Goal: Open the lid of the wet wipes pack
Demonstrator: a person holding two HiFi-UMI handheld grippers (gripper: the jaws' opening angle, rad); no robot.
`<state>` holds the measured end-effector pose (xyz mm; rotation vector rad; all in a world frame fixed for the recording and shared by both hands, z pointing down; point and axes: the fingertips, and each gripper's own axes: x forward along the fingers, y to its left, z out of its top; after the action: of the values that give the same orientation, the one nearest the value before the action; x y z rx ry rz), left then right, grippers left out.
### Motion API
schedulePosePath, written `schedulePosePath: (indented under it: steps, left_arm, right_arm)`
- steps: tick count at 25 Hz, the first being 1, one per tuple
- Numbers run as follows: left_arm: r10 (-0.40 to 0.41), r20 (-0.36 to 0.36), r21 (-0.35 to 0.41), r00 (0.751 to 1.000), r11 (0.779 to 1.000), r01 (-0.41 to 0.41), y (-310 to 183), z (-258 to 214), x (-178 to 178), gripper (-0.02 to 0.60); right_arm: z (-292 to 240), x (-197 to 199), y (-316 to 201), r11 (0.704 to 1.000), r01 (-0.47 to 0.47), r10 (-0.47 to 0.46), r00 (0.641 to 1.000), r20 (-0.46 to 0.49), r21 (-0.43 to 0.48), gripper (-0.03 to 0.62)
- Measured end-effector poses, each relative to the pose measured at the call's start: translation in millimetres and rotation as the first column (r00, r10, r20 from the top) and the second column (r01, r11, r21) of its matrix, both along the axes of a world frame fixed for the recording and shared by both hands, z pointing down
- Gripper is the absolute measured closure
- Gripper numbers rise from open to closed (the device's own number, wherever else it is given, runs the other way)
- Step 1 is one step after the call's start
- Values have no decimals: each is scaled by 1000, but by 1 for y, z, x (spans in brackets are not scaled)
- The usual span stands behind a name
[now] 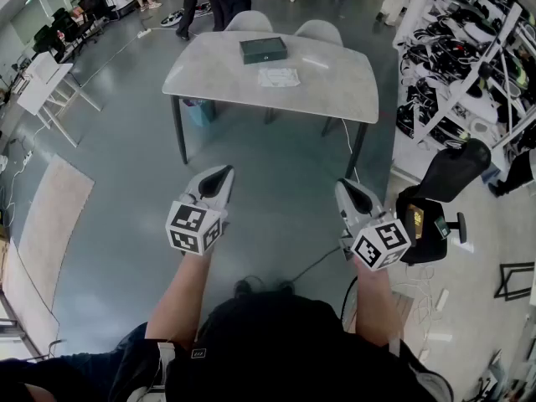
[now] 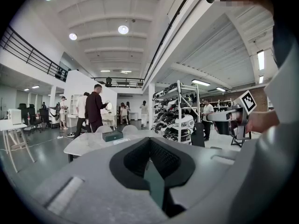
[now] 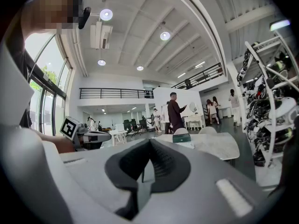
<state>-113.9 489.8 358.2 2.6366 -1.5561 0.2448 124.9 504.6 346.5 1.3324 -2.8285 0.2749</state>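
A dark green rectangular pack point(image 1: 263, 49) lies at the far side of the grey table point(image 1: 335, 86), with a flat white item point(image 1: 278, 77) just in front of it. The pack also shows small in the left gripper view point(image 2: 112, 135) and the right gripper view point(image 3: 181, 137). Both grippers hang over the floor, well short of the table. My left gripper point(image 1: 223, 174) point(image 2: 149, 140) points at the table with its jaws together and nothing in them. My right gripper point(image 1: 353, 189) point(image 3: 150, 142) is held level beside it, its jaws also together and holding nothing.
Two grey chairs point(image 1: 285, 25) stand behind the table and a blue bin point(image 1: 199, 110) under it. A black office chair point(image 1: 448, 178) and a rack of gear point(image 1: 469, 65) are on the right. White tables point(image 1: 46, 86) stand at the left. A cable point(image 1: 314, 262) runs across the floor.
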Motion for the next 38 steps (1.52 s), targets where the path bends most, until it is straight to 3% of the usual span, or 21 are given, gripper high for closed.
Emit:
schedulePosePath:
  steps: [11,23,32,38]
  left_arm:
    - [8,6,-15,1000,1000,-8,23,6,43,572]
    - [-19,6,-23,1000,1000,19,51,9,95,572]
    - [-19,8,-16,1000,1000,19,38,13,94,572]
    - [-8,-10,-15,1000,1000,7,3,19,85,572]
  right_arm:
    - [-1,35,21,1000,20,-20,1000,6,11,595]
    - [22,80,53,994,90,-88,996,28,-57,592]
    - [26,84,44,994,86,-83,996,44,-65,592]
    - [29,71,15,994,83,-82,996,22,-73,592]
